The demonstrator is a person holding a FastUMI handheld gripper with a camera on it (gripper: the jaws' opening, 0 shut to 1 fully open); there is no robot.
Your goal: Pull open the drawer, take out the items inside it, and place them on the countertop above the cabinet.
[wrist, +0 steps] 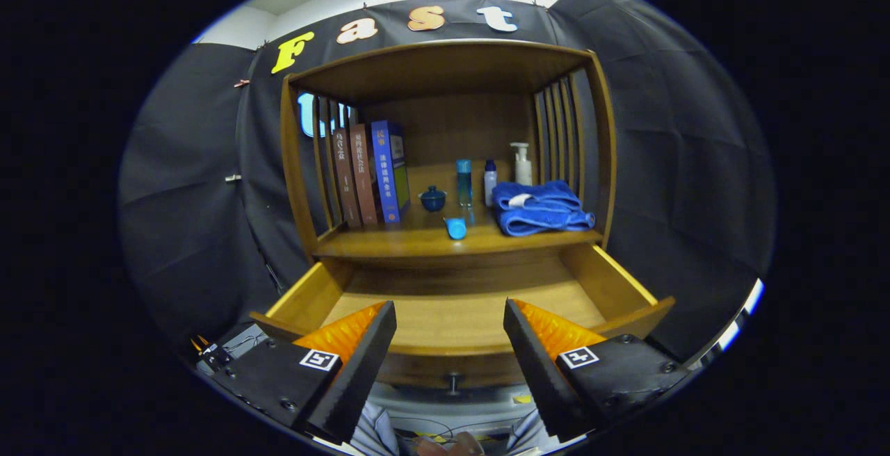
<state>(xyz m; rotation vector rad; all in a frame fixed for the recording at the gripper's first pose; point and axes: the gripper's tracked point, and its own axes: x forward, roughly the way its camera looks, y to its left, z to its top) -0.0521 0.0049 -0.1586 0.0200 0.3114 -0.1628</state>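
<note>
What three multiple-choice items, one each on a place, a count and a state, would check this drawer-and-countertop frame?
1. Where does the folded blue towel lie?
A. in the drawer
B. on the countertop, right of the bottles
C. on top of the books

2. How many books stand upright at the left of the countertop?
A. one
B. three
C. five

3. How is the drawer?
A. pulled open
B. closed flush
C. taken out of the cabinet

Answers: 1 B, the towel rests on the countertop below the pump bottle. 2 B, three spines stand side by side. 3 A, the drawer's floor shows beyond the open gripper, which holds nothing.
</note>
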